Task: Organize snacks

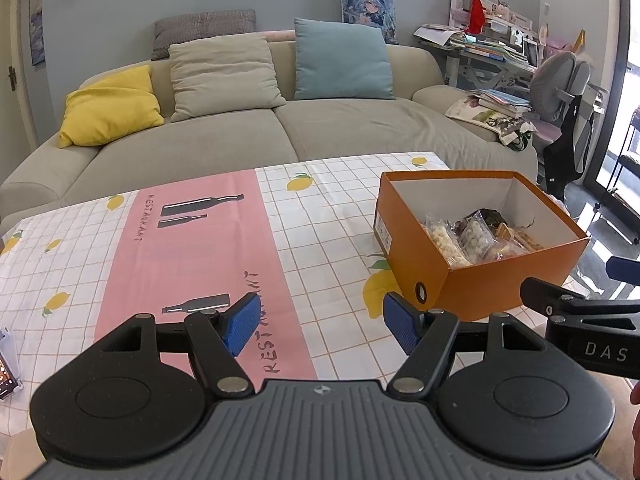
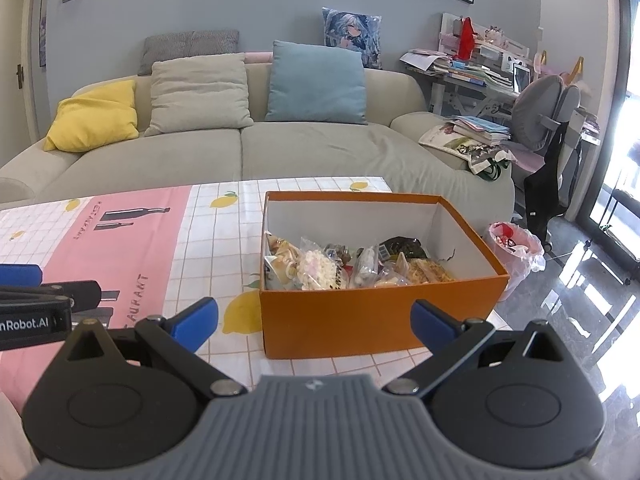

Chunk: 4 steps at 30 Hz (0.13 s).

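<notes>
An orange cardboard box (image 1: 476, 288) (image 2: 360, 312) stands on the right part of the table, its white inside holding several snack packets (image 1: 472, 240) (image 2: 340, 266) in clear and dark wrappers. My left gripper (image 1: 320, 326) hovers open over the pink stripe of the tablecloth, left of the box, with nothing between its blue pads. My right gripper (image 2: 314, 326) is open too, just in front of the box's near wall, its pads empty. Each gripper's black arm shows at the edge of the other's view.
A checked tablecloth (image 1: 328, 208) (image 2: 216, 232) with lemons and a pink band covers the table. A small packet (image 1: 6, 372) lies at the table's left edge. Behind is a grey sofa (image 1: 248, 136) with cushions. A bagged waste bin (image 2: 516, 248) stands on the floor to the right.
</notes>
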### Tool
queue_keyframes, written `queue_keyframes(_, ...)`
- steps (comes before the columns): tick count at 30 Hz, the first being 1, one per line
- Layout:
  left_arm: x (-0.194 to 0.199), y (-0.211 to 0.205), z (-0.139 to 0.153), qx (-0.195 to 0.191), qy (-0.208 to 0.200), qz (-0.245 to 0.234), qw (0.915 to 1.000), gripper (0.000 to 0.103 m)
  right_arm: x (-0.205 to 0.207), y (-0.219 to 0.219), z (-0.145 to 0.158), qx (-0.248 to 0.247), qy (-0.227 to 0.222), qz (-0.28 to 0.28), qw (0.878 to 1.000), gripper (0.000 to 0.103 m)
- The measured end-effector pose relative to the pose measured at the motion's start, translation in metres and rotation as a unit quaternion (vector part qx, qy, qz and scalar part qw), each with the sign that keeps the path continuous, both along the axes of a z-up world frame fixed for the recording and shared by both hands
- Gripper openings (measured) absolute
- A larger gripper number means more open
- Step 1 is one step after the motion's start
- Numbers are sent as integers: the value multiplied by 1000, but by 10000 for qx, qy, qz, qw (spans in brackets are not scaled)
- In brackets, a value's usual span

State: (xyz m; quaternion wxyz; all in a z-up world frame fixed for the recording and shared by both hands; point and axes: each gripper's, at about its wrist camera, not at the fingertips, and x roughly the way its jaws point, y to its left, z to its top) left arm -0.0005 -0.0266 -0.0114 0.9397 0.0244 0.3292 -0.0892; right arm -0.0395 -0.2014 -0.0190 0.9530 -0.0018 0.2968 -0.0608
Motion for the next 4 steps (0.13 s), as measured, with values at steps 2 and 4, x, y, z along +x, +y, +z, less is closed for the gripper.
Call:
queue_keyframes(2,0,1,0,-15,2,20,10000,82,1,1,0,-6,14,11,10000,100)
queue_keyframes(4,1,3,0,-30,12,43,10000,83,1,1,-1,-18,24,18,10000,100)
